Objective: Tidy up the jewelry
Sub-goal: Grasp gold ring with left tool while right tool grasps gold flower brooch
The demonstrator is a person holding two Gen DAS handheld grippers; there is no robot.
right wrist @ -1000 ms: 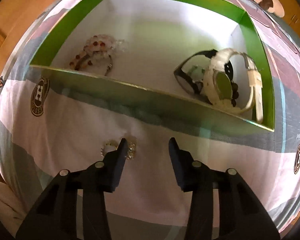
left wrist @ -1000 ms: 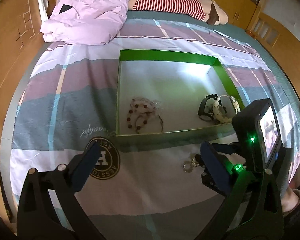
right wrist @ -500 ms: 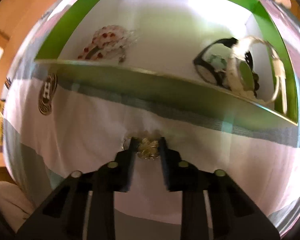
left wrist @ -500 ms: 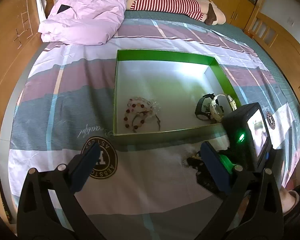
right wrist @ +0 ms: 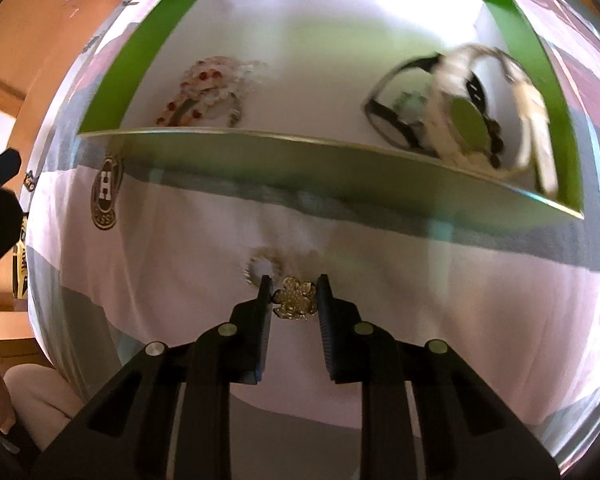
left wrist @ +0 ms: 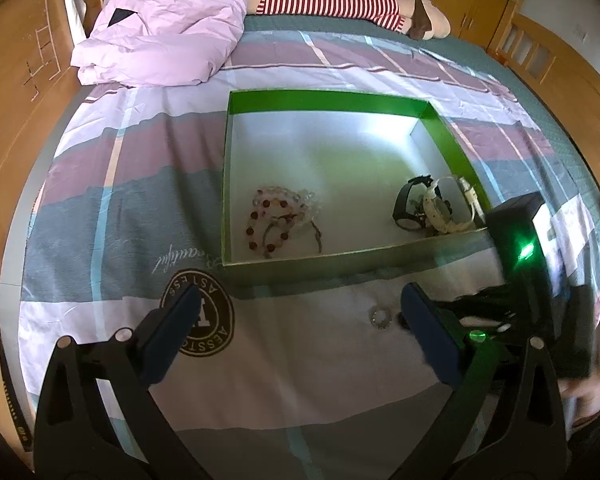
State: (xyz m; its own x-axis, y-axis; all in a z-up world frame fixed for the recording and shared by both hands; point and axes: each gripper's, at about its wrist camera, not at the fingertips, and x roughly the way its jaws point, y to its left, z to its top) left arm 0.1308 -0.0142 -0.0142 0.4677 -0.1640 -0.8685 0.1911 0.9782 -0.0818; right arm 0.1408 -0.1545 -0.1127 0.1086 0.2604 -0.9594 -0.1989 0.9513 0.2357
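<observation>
Two tools in view: my right tool (right wrist: 294, 294) pinches a gold flower brooch (right wrist: 295, 299) between its fingers, just above the bed sheet (right wrist: 180, 280), w/ a sparkly ring (right wrist: 260, 270) just left of it. Left tool (left wrist: 300, 324) gapes wide, holding nothing, near the green box (left wrist: 324, 100) w/ beaded bracelets (left wrist: 282, 218) & watches (left wrist: 428, 208) inside.

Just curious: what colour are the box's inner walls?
Bright green walls around a white floor, clearest in the left wrist view.
</observation>
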